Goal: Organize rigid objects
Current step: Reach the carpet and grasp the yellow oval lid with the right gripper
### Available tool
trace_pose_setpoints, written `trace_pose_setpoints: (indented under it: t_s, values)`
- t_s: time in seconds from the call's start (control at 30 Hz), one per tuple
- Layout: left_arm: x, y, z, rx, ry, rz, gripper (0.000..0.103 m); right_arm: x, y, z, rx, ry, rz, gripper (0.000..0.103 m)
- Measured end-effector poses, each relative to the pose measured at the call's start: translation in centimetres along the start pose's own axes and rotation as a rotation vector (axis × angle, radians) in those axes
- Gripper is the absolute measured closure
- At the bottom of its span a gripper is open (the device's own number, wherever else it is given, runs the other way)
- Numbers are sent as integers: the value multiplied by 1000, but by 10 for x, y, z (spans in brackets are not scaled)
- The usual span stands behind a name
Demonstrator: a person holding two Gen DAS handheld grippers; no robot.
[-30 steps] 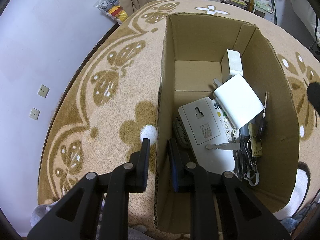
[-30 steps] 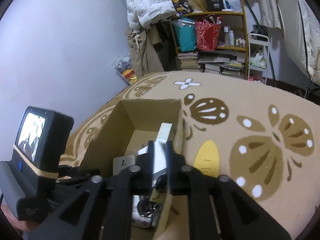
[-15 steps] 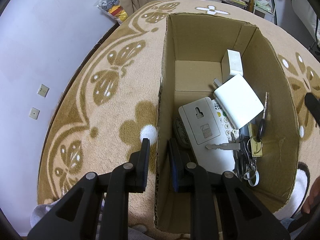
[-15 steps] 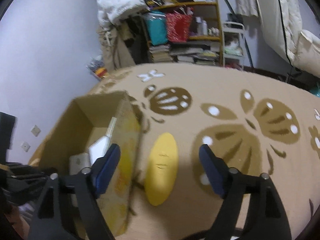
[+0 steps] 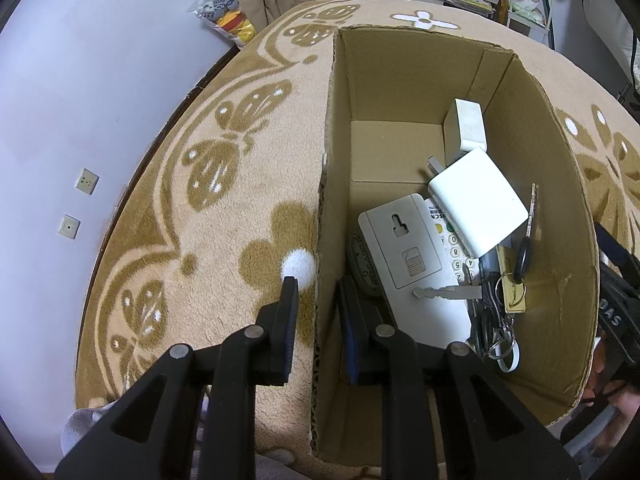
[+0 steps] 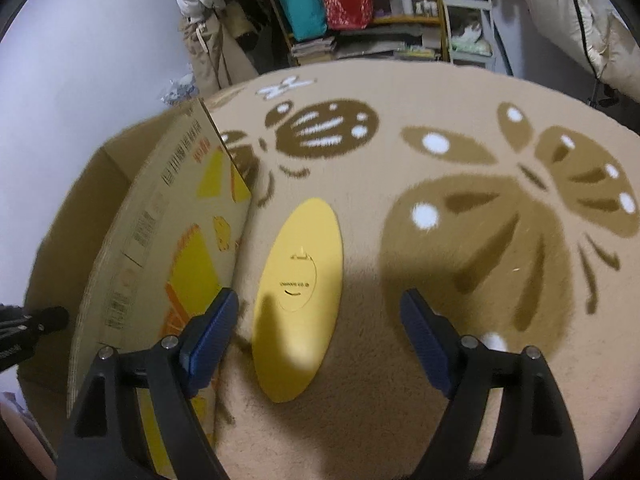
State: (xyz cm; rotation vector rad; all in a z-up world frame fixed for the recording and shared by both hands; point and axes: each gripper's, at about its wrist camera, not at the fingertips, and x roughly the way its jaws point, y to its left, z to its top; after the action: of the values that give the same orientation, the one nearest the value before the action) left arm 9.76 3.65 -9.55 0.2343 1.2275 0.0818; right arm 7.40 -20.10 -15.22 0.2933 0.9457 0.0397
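Observation:
An open cardboard box (image 5: pixel 400 80) stands on the patterned carpet. In it lie a white wall phone (image 5: pixel 400 248), a white flat adapter (image 5: pixel 478 200), a small white block (image 5: pixel 466 128) and a bunch of keys (image 5: pixel 500 300). My left gripper (image 5: pixel 318 284) straddles the box's near left wall, one finger outside and one inside, shut on the cardboard. A yellow oval plate-like piece (image 6: pixel 300 292) lies flat on the carpet just right of the box (image 6: pixel 160 232). My right gripper (image 6: pixel 320 304) hangs wide open over the oval's near half, holding nothing.
Beige carpet (image 6: pixel 480 320) with brown butterfly motifs spreads to the right. Shelves with books and bags (image 6: pixel 348 12) and hanging clothes line the far wall. A pale wall with sockets (image 5: pixel 80 200) borders the carpet on the left. A black device (image 5: pixel 616 280) shows past the box's right wall.
My right gripper was shut above the box a second ago. It has since opened wide and swung right and down over the yellow oval. The left gripper and box have not moved.

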Motion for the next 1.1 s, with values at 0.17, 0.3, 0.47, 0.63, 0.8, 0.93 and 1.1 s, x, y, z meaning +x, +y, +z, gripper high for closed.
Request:
trace_pose_setpoints:
  t_s: [0.17,0.3,0.47,0.63,0.8,0.93,1.1]
  values:
    - [0,0,0,3,0,4,82,12,-1,-2,-17,32,4,16]
    - [0,-1,0,4,0,6,82,21,5,1,-70,44,1,16]
    - [1,0,0,2,0,6,82,30,12,5,-138,54,-24,16]
    - [2,-1,0,4,1,9,82,32,13,6,-140,53,-30,16]
    - [3,-1,0,0,2,4,82,31,14,8,-145,63,-30,16]
    - [3,-1,0,1,2,5,82,30,16,7,-188,87,-16,16]
    - [3,-1,0,-2,3,1,82,30,20,4,-248,112,-16,15]
